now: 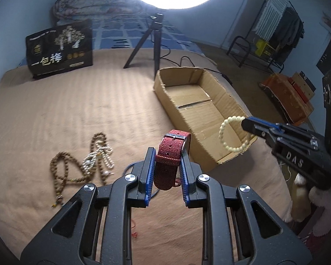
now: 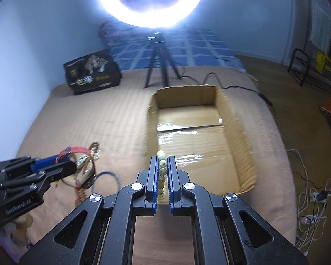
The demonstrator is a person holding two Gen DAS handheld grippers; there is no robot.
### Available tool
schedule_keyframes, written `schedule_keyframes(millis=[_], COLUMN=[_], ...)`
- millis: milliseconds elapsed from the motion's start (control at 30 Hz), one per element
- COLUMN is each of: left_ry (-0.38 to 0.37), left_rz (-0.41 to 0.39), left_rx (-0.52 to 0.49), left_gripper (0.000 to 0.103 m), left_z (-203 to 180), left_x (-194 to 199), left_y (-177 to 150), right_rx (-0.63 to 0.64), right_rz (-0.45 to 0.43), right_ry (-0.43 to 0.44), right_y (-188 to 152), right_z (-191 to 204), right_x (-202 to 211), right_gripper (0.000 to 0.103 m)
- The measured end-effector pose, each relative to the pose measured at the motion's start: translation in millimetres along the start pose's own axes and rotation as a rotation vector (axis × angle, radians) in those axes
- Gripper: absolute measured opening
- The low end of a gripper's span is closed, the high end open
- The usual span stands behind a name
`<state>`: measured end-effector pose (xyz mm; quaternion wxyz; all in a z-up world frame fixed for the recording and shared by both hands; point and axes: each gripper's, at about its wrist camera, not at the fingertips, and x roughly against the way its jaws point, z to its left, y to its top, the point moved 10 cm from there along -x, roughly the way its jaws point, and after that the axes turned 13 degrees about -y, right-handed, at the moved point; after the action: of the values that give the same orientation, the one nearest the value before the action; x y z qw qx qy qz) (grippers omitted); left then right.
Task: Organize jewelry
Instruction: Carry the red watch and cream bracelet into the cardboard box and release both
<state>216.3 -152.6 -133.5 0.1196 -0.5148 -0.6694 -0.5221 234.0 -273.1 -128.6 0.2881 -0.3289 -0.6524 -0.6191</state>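
My left gripper is shut on a red woven watch strap and holds it above the tan bedspread, left of the open cardboard box. My right gripper is shut on a pale cream bead bracelet at the box's near edge; the bracelet hangs as a ring in the left wrist view, over the box's near end. The box is empty inside. Brown and white bead necklaces lie tangled on the bedspread to the left. A blue ring lies on the bedspread beneath the left gripper.
A black printed bag stands at the back left. A ring light on a black tripod stands behind the box, with a cable running right. The bed's right edge drops to a floor with cables and boxes.
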Motion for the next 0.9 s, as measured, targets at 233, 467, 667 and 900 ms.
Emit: schedule_keyframes(millis=[233,467,667,900], left_ry=[-0.033,-0.08,-0.1,-0.088], left_rz=[-0.003,0.004,0.02,0.036], left_rx=[-0.001,-0.005,0.008,0.016], left_gripper=[0.02,0.02,0.02,0.02], left_z=[-17.6,-40.2,-50.1,-48.7], left_x=[-22.5,-51.8,-77.1,-99.9], left_y=[12.4,22.4,25.3,24.7], right_rx=[-0.034,-0.055,-0.072,-0.092], right_rz=[0.003,0.024,0.05,0.074], right_ry=[-0.065,-0.115,-0.142,-0.156], right_y=[5.3,4.6,2.4,0.8], right_z=[-31.6,-55.6,-69.4,-79.7], right_x=[-13.5,-28.7,-42.5,-55.6], right_gripper=[0.006,0.006,0.006,0.006])
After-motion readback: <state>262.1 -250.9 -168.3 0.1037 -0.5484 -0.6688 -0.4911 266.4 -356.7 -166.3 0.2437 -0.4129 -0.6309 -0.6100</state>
